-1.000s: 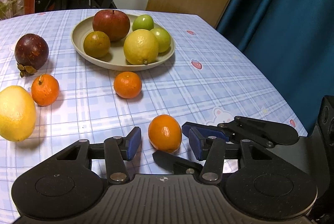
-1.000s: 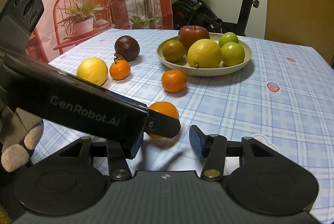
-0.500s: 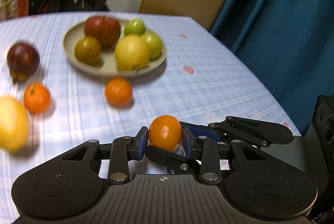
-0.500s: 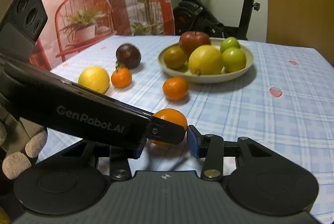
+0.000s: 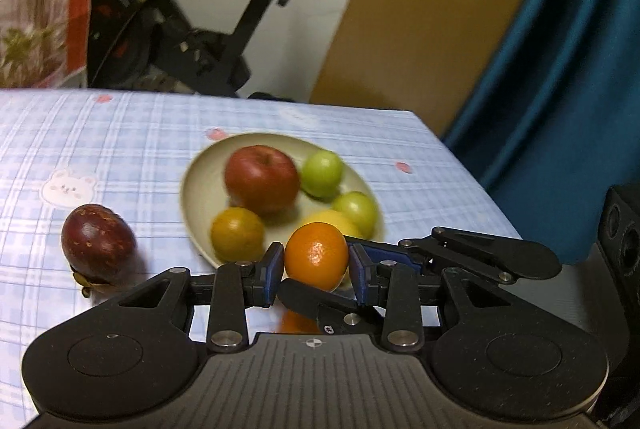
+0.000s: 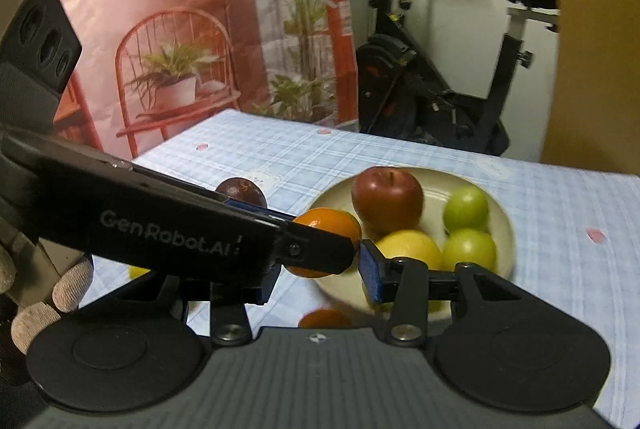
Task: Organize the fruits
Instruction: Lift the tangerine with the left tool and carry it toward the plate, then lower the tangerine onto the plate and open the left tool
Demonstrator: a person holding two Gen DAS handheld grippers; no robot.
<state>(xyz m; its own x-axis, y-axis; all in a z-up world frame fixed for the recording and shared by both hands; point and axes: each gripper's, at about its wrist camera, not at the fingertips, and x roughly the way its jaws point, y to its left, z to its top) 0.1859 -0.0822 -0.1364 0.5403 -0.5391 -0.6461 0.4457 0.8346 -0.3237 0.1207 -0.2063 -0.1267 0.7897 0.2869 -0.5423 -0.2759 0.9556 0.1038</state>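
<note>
My left gripper (image 5: 316, 269) is shut on an orange mandarin (image 5: 317, 255) and holds it in the air near the front rim of the beige plate (image 5: 200, 189). The plate holds a red apple (image 5: 261, 177), two green fruits (image 5: 322, 168), a lemon (image 5: 340, 225) and a brownish-green fruit (image 5: 237, 232). In the right wrist view the held mandarin (image 6: 334, 225) sits between both grippers' fingers. My right gripper (image 6: 316, 265) is right beside the left one, its jaws apart and holding nothing, its left finger hidden behind the left gripper.
A dark purple mangosteen (image 5: 98, 241) lies left of the plate on the blue checked tablecloth (image 5: 100, 149). Another mandarin (image 6: 324, 319) lies on the cloth below the grippers. An exercise bike (image 6: 440, 89) stands beyond the table's far edge, a blue curtain (image 5: 560, 109) at right.
My left gripper closed on the mandarin, lifted it off the cloth and carried it toward the plate. The right gripper moved along beside it, its jaws narrower than before.
</note>
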